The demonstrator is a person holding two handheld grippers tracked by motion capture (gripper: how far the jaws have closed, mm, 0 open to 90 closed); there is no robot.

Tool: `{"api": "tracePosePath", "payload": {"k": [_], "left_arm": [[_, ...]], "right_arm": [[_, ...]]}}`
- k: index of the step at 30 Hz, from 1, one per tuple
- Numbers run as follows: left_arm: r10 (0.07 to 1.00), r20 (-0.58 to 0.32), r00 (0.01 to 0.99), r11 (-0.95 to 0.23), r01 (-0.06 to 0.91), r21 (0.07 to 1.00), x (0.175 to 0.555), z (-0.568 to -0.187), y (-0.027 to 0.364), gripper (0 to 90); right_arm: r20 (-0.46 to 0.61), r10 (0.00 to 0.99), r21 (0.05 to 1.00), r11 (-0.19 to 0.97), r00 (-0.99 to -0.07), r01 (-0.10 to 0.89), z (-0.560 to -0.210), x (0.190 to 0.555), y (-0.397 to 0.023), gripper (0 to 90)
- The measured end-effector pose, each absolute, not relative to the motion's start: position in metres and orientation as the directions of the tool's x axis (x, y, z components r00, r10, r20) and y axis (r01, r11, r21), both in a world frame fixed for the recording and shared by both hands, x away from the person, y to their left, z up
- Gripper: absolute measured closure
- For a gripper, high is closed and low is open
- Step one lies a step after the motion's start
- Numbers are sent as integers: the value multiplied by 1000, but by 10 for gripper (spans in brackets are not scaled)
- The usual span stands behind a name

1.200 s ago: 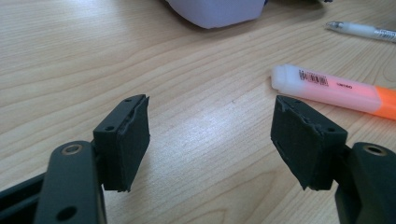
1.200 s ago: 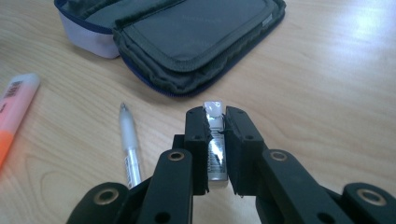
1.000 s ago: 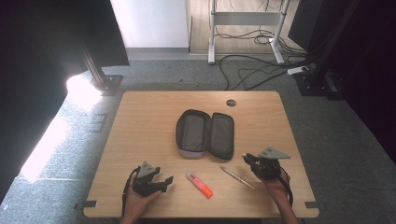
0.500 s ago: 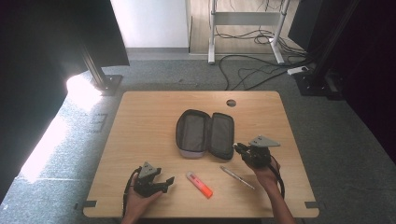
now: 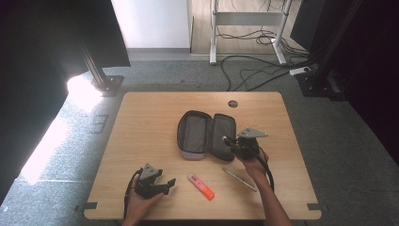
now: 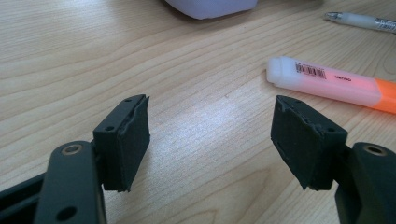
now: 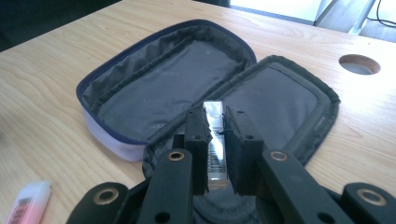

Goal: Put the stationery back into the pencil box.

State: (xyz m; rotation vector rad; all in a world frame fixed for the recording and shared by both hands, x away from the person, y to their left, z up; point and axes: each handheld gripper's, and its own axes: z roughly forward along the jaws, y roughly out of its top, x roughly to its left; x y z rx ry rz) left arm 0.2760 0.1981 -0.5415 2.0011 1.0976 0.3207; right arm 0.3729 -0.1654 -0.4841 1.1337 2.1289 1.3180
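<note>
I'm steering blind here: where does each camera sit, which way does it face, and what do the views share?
High view: above the near edge, looking forward and down on the table; both forearms and tongs show.
Left gripper view: on the left tongs, low over wood, facing the highlighter.
Right gripper view: on the right tongs, facing the open case.
All share the highlighter.

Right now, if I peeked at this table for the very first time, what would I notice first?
Probably the open pencil case lying flat in the middle of the wooden table. The right gripper is over its near edge, pinching a small silvery thing with a barcode. Nearer the front lie an orange and pink highlighter and a pen, beside the open left gripper.
</note>
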Motion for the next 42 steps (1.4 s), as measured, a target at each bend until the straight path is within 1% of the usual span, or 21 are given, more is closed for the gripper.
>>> {"api": "tracePosePath", "payload": {"k": [12,24,42], "left_arm": [[791,-156,591,-294,592,750,276,-542,197,287],[789,-159,594,-294,591,751,276,-542,197,289],[786,-159,597,-295,589,752,276,-542,197,291]], "right_arm": [[100,790,864,232,-605,446,-485,395,-138,786],[94,783,860,247,-615,446,-483,410,-118,786],[92,780,844,268,-619,464,-491,427,-103,785]]}}
